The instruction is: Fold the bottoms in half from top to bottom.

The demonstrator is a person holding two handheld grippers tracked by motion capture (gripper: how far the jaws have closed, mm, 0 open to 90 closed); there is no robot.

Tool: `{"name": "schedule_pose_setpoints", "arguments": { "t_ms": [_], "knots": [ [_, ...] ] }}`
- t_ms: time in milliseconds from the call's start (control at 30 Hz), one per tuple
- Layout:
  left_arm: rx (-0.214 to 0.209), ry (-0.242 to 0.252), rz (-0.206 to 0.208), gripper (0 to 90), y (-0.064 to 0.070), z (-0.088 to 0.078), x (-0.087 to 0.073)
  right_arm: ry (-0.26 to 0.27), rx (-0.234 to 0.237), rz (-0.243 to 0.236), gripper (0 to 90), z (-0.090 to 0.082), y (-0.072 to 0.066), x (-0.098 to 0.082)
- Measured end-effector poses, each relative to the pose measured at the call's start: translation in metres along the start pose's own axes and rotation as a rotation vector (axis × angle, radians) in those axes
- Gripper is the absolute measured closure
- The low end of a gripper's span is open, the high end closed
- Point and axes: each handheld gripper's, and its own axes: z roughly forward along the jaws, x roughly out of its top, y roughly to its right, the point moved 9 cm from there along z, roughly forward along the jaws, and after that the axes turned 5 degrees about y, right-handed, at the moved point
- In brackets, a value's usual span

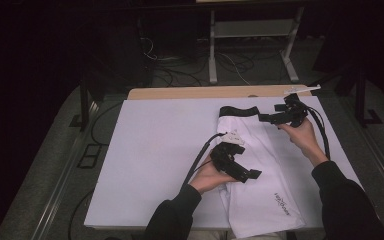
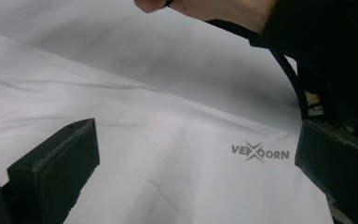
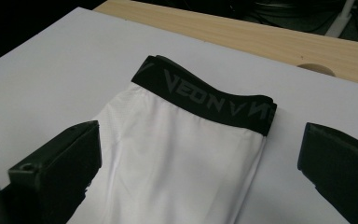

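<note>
Currently both the left claw and right claw are held wide above the white shorts; thin cloth could be missed or bunched if pinched carelessly.

White sheet spread over wooden worktop; beyond, on grey floor, tangled cables and white frame legs of another table

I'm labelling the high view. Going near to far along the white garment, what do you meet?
Printed logo → left claw → right claw → black waistband → bare wooden table edge.
</note>
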Motion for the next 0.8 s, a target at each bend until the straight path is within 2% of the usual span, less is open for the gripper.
{"name": "schedule_pose_setpoints", "arguments": {
  "t_ms": [200, 300, 333, 433, 467, 600, 800],
  "knots": [
    [0.038, 0.012, -0.007, 0.0, -0.015, -0.010, 0.007, -0.004, 0.006, -0.012, 0.0, -0.003, -0.005, -0.003],
    [0.069, 0.026, -0.022, 0.0, -0.030, -0.016, 0.010, -0.009, 0.003, -0.012, 0.0, -0.004, -0.004, -0.006],
    [0.069, 0.026, -0.022, 0.0, -0.030, -0.016, 0.010, -0.009, 0.003, -0.012, 0.0, -0.004, -0.004, -0.006],
    [0.085, 0.033, -0.037, 0.0, -0.042, -0.022, 0.011, -0.016, 0.003, -0.005, 0.0, -0.004, -0.003, -0.010],
    [0.100, 0.037, -0.048, 0.0, -0.050, -0.025, 0.012, -0.018, 0.003, -0.004, 0.0, -0.004, -0.002, -0.011],
    [0.119, 0.025, -0.047, 0.0, -0.060, -0.029, 0.012, -0.025, 0.004, -0.002, 0.0, -0.003, -0.002, -0.013],
    [0.149, 0.042, -0.082, 0.0, -0.083, -0.036, 0.016, -0.034, 0.009, -0.005, 0.0, 0.000, -0.004, -0.015]
  ]
}}
